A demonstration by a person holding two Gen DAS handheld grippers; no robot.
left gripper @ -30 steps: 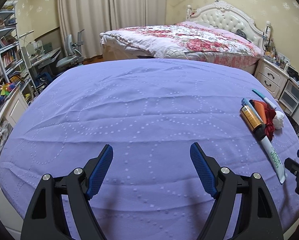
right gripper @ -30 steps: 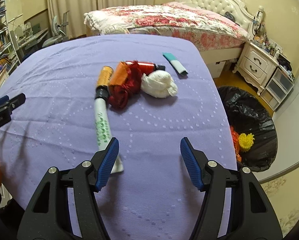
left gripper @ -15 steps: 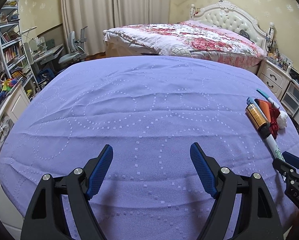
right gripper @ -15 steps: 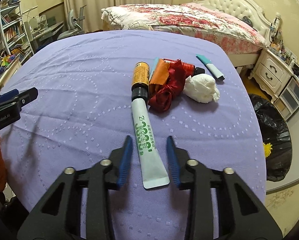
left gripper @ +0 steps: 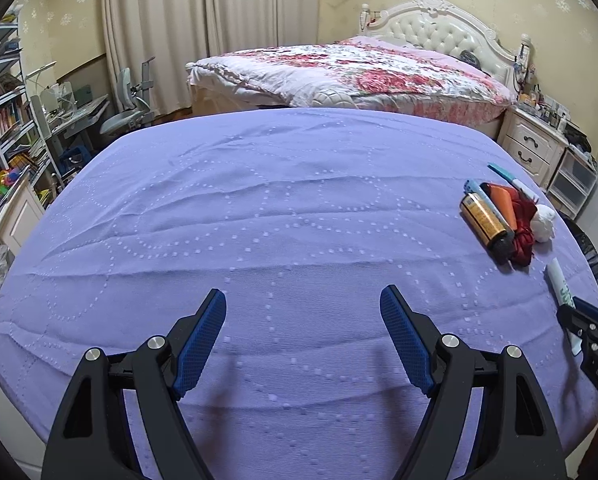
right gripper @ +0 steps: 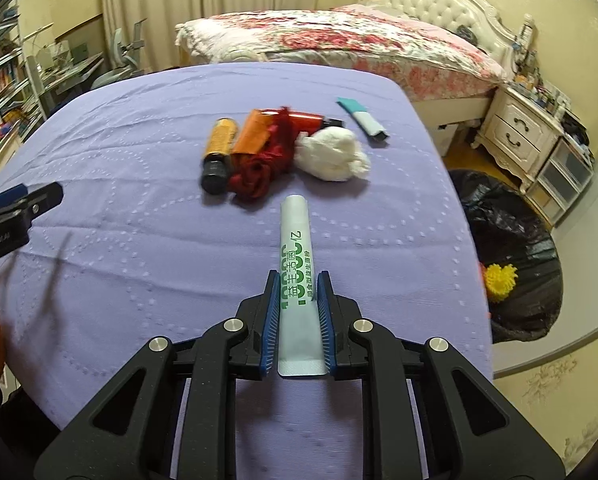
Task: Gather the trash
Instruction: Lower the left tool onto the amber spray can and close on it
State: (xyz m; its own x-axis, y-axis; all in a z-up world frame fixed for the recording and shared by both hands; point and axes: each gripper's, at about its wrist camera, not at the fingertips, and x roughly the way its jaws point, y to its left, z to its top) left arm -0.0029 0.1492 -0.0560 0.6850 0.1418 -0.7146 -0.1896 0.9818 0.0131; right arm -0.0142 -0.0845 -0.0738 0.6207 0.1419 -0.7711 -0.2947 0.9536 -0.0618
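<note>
From the left wrist view, we hold the left gripper [left gripper: 301, 340] over a bare stretch of the lilac-covered bench [left gripper: 259, 208], its fingers spread wide with nothing between them. The trash pile sits well off to the right of it, near the bench's far right edge: an orange bottle [left gripper: 485, 224], a red cloth [left gripper: 523, 236] and a white wad [left gripper: 543, 224].

From the right wrist view, the right gripper [right gripper: 298, 312] has its fingers closed snugly on the flat tail of a white tube [right gripper: 297, 264], which points toward the pile. Whether the tube is raised off the bench, we cannot tell. Just beyond its tip lie the orange bottle [right gripper: 219, 148], the red cloth [right gripper: 259, 168], the white wad [right gripper: 335, 154] and, further back, a teal packet [right gripper: 361, 116]. Right of the bench, on the floor, the black trash bag [right gripper: 511, 248] already holds something yellow.

We judge the task early: one piece seems binned, one is in hand, and at least four remain.
</note>
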